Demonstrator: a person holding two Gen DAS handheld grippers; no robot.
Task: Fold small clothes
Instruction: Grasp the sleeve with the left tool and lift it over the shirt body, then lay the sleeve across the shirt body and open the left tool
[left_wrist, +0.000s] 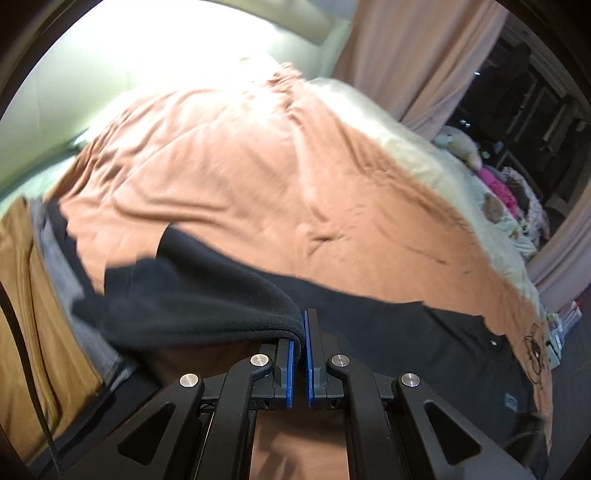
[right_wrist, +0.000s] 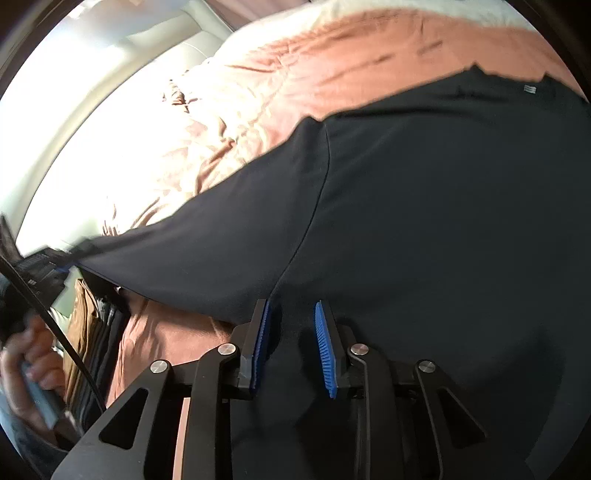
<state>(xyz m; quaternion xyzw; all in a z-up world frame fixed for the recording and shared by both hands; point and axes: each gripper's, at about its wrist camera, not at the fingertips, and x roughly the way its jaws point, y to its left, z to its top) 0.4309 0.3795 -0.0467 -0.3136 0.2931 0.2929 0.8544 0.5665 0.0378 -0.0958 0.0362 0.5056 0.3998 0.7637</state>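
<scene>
A black garment (left_wrist: 406, 332) lies spread on the peach bedcover (left_wrist: 240, 177). My left gripper (left_wrist: 301, 332) is shut on a hemmed edge of it, and that edge hangs lifted and folded over to the left of the pads. In the right wrist view the black garment (right_wrist: 424, 221) fills most of the frame. My right gripper (right_wrist: 292, 308) has black cloth bunched up between its blue pads (right_wrist: 260, 343), which grip it with a gap still between them. At the far left of that view a person's hand (right_wrist: 33, 354) holds the left gripper (right_wrist: 44, 266), which lifts a stretched corner.
A stack of folded clothes, brown (left_wrist: 22, 295) and grey (left_wrist: 62, 266), sits at the left bed edge. Stuffed toys (left_wrist: 461, 144) and pink clothing (left_wrist: 498, 188) lie at the far right. A peach curtain (left_wrist: 413, 55) hangs beyond the bed. A cream cover (left_wrist: 406, 129) borders the peach one.
</scene>
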